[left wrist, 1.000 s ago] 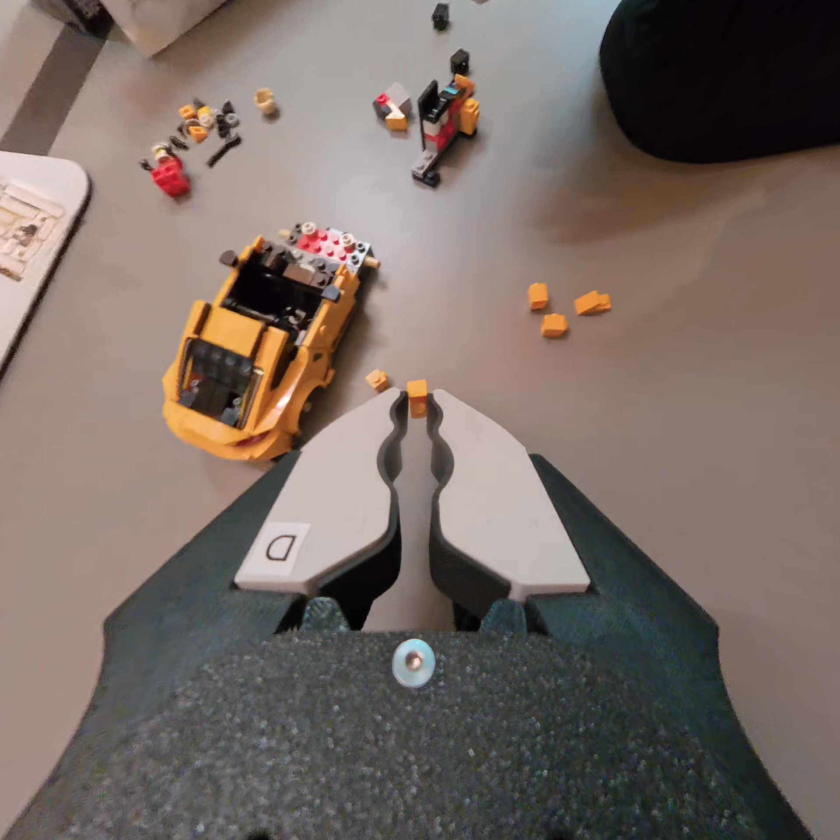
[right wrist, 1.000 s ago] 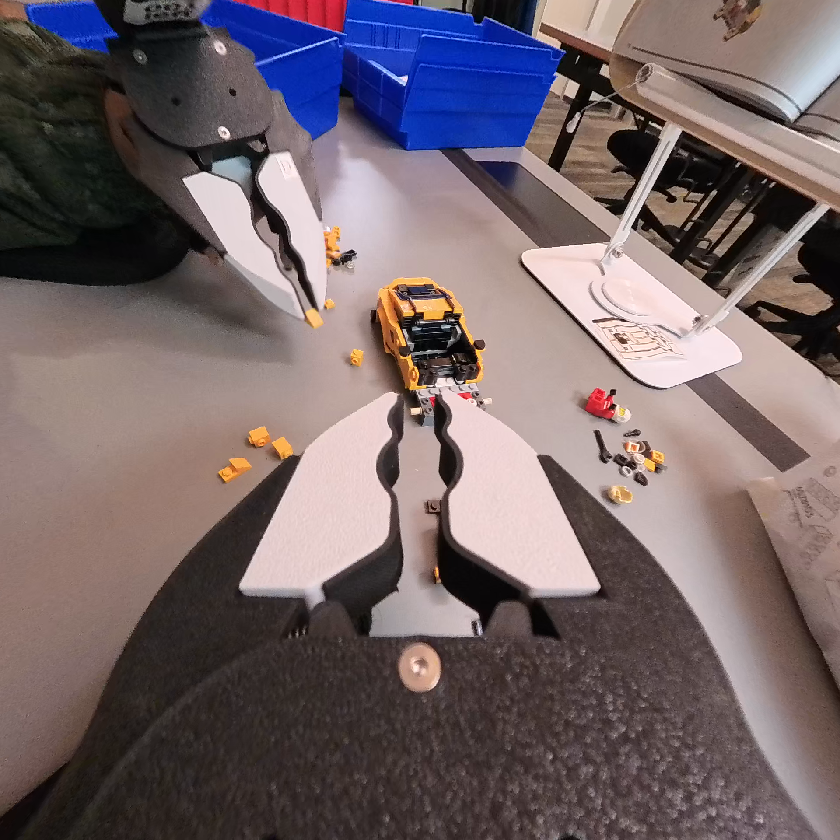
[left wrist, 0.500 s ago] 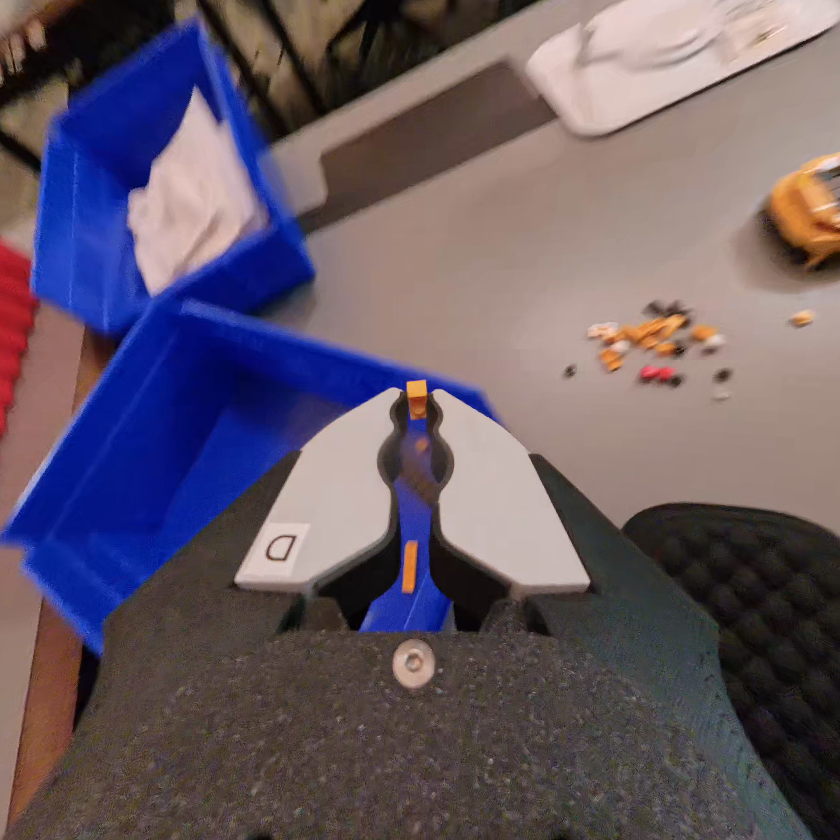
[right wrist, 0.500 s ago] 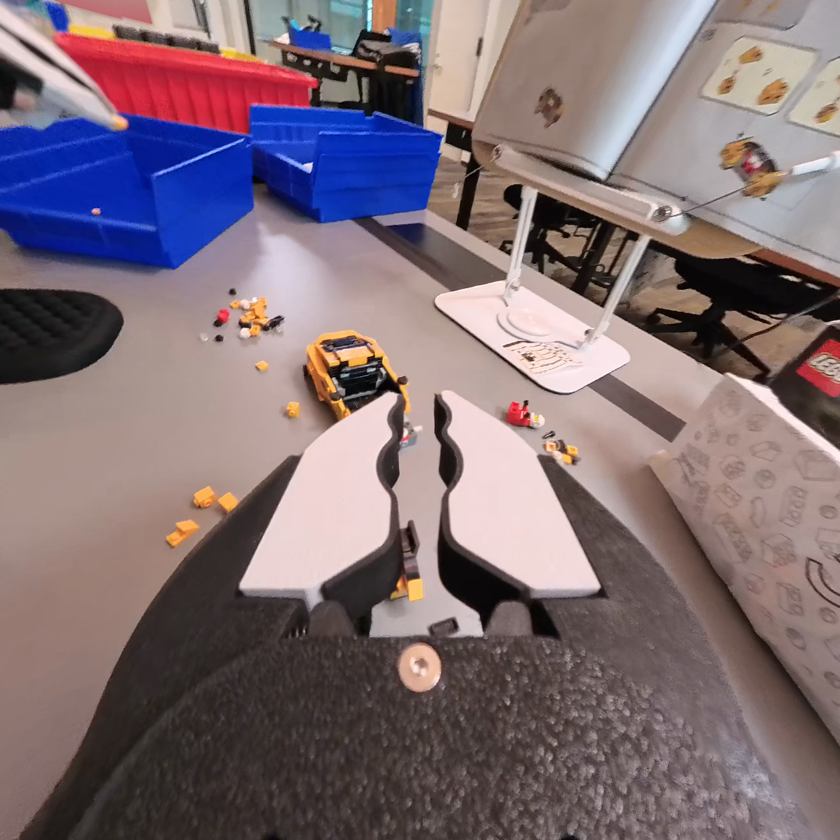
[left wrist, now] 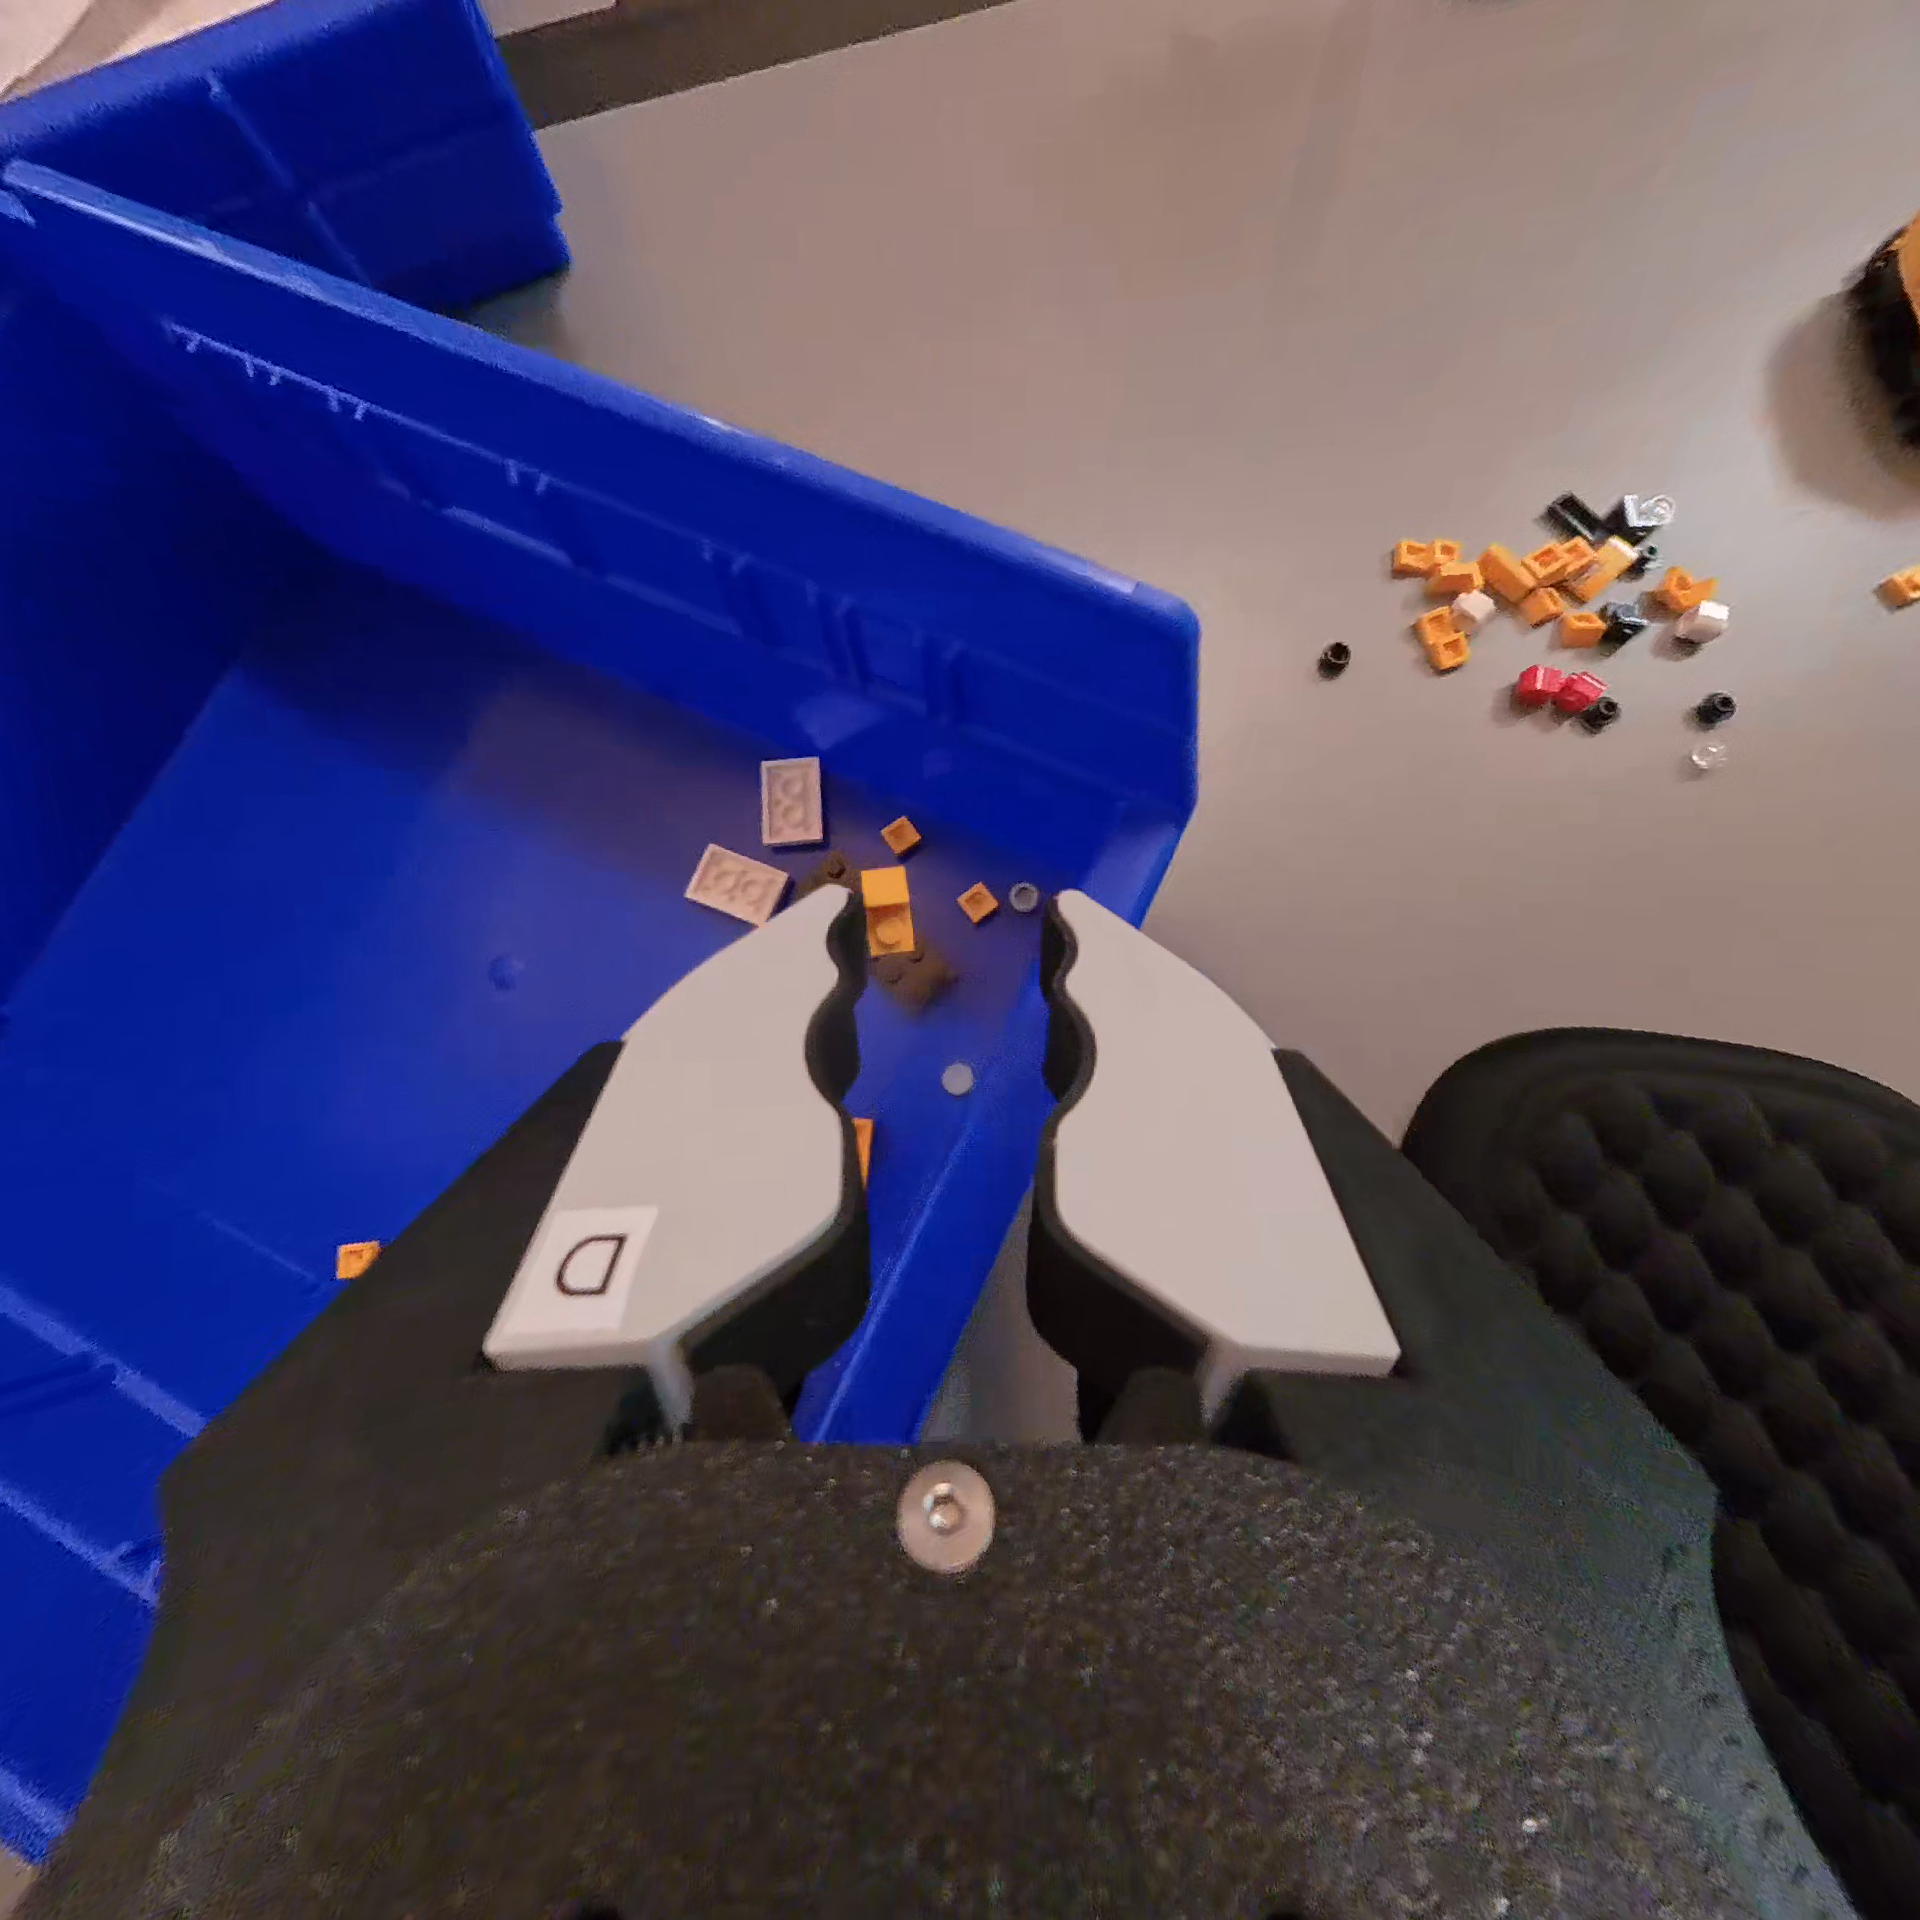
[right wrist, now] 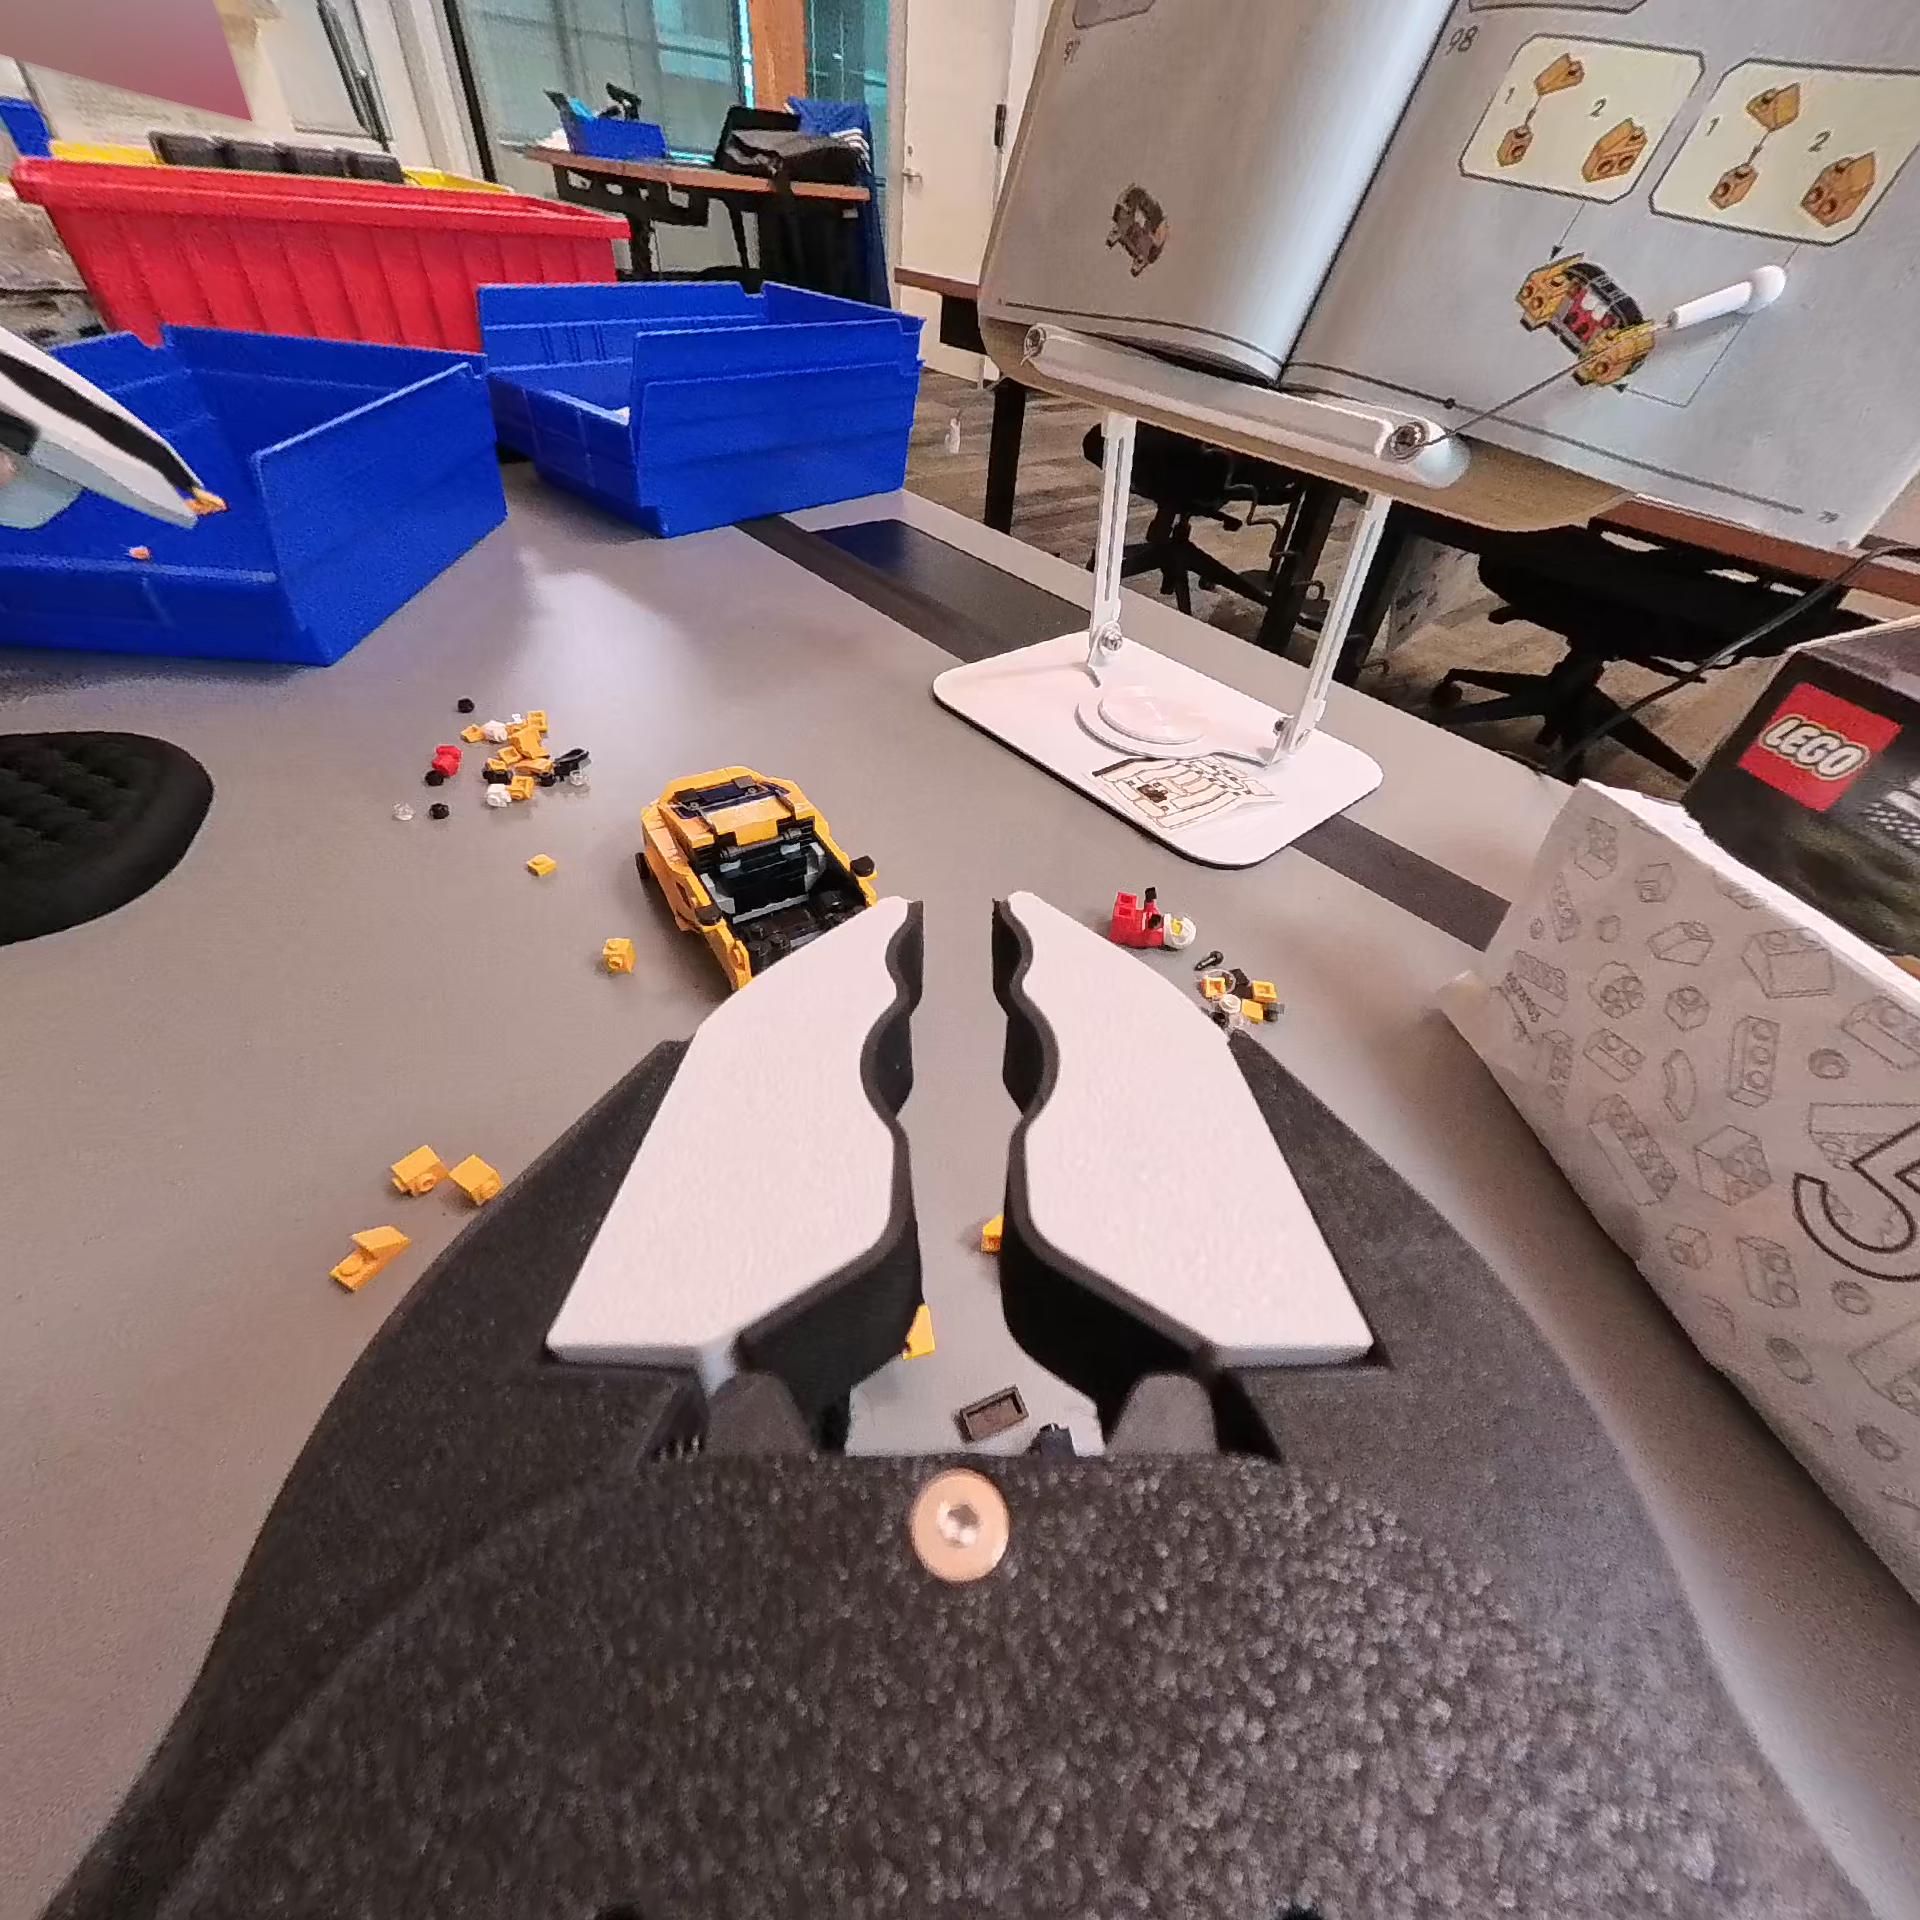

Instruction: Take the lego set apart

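The yellow lego car (right wrist: 748,862), partly stripped, stands on the grey table (right wrist: 260,1039) just beyond my right gripper (right wrist: 956,914), which is narrowly open and empty. My left gripper (left wrist: 945,914) is open above the near corner of a blue bin (left wrist: 675,499). A small orange brick (left wrist: 885,914) is right at its left fingertip, over several loose pieces on the bin floor. The left gripper also shows at the far left of the right wrist view (right wrist: 104,457), over that bin (right wrist: 364,499), with the orange brick (right wrist: 208,502) at its tip.
A pile of loose pieces (right wrist: 509,758) lies left of the car, orange bricks (right wrist: 416,1195) nearer, red figure parts (right wrist: 1138,920) to the right. A black mat (left wrist: 1714,1299), second blue bin (right wrist: 707,395), red bin (right wrist: 312,249), booklet stand (right wrist: 1164,748) and paper bag (right wrist: 1714,1091) surround the table. The tips of one gripper are about 50 cm away from the tips of the other. The yellow lego car (right wrist: 748,862) is about 15 cm from my right fingertips and 35 cm from my left.
My left gripper carried the orange brick from beside the car to over the blue bin and opened. My right gripper drew back from the car's rear and rose a little.
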### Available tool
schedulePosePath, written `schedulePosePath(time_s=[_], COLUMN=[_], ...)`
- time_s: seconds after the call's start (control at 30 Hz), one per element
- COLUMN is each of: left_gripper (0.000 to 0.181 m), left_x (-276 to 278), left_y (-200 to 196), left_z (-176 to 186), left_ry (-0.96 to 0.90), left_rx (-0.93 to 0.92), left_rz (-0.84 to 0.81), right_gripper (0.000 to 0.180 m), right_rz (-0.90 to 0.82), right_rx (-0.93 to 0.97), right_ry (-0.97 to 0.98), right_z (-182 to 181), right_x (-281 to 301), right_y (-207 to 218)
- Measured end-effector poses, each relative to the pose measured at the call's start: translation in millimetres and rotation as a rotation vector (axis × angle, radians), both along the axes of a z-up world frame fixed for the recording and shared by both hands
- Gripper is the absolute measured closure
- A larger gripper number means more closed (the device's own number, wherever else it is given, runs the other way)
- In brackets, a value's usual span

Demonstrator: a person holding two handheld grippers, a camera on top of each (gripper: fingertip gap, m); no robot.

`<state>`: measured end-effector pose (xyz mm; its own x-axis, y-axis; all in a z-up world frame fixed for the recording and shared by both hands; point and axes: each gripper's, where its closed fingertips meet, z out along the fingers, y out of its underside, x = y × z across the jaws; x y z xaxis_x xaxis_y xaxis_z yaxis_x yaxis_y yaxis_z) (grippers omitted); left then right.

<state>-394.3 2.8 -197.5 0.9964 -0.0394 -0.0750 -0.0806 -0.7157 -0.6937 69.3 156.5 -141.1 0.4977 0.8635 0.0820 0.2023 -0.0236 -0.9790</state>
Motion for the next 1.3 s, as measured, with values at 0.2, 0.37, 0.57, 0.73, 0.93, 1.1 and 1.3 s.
schedulePosePath(time_s=[0.2,0.37,0.57,0.73,0.93,1.1,1.3], left_gripper=[0.132,0.135,0.146,0.166,0.181,0.178,0.161], left_x=[15,22,23,45,137,236,313], left_y=[-1,1,3,9,27,42,53], left_z=[-24,-36,-26,1,14,-10,-53], left_ry=[-0.047,-0.024,-0.044,-0.023,-0.037,-0.075,-0.074], left_rx=[-0.083,-0.1,-0.054,0.082,0.181,0.124,-0.015], left_rz=[-0.073,-0.118,-0.132,-0.219,-0.503,-0.771,-0.921], right_gripper=[0.167,0.167,0.167,0.167,0.167,0.167,0.167], right_rz=[0.007,0.012,0.018,0.019,0.01,-0.022,-0.055], right_rx=[0.006,0.005,-0.004,-0.006,0.004,0.022,0.03], right_ry=[-0.013,-0.022,-0.03,-0.034,-0.025,0.004,0.04], right_z=[-1,-3,-6,-8,-6,2,8], right_x=[-1,-1,-2,-2,-2,3,8], right_y=[-1,-2,-2,-1,-1,2,6])
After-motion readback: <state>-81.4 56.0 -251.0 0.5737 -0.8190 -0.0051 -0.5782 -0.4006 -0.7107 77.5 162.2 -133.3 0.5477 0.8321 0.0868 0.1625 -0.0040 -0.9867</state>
